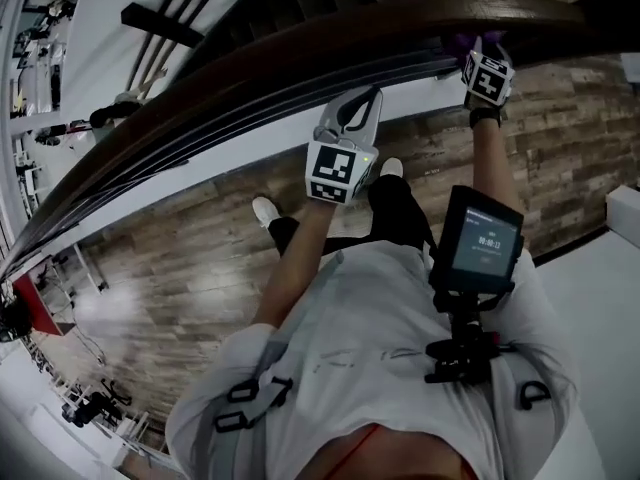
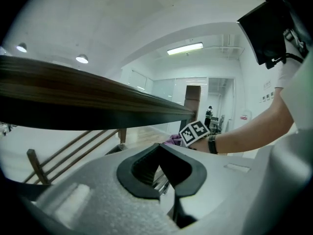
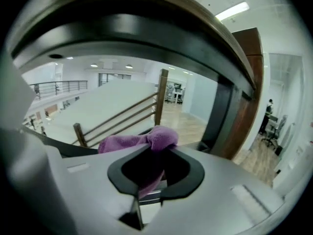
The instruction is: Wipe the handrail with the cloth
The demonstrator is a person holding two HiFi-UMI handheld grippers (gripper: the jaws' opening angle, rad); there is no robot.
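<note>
The dark wooden handrail [image 1: 420,18] sweeps across the head view in a long curve. Its long axis runs from 8 o'clock up to 2 o'clock, above a plank floor [image 1: 180,258] far below. A person in a pale shirt [image 1: 380,368] stands at the rail with both arms stretched toward it and a small lit screen [image 1: 480,243] mounted at the chest.

The left gripper [image 1: 358,108] hangs at the centre of the frame, on the person's side of the rail and near it. In its own view the left gripper [image 2: 159,168] has its jaws parted with nothing between them. There the rail [image 2: 73,97] passes overhead from 9 o'clock toward 3 o'clock.

The right gripper [image 1: 480,46] reaches farther, to 1 o'clock, right up at the rail's near edge. Its own view shows the right gripper [image 3: 149,173] clamped on a purple cloth [image 3: 146,140], which bunches out above the jaws. The handrail [image 3: 146,23] arches directly above the cloth at 12 o'clock, and this view does not settle whether cloth and wood touch.

In the head view the cloth [image 1: 463,40] is a small purple patch against the rail's lower edge. Judged from these views, the right hand is placed to do the wiping. A stroke would need the cloth pressed up onto the wood and drawn along the curve toward 8 o'clock. The empty left gripper is the nearer of the two to that unwiped stretch.
</note>
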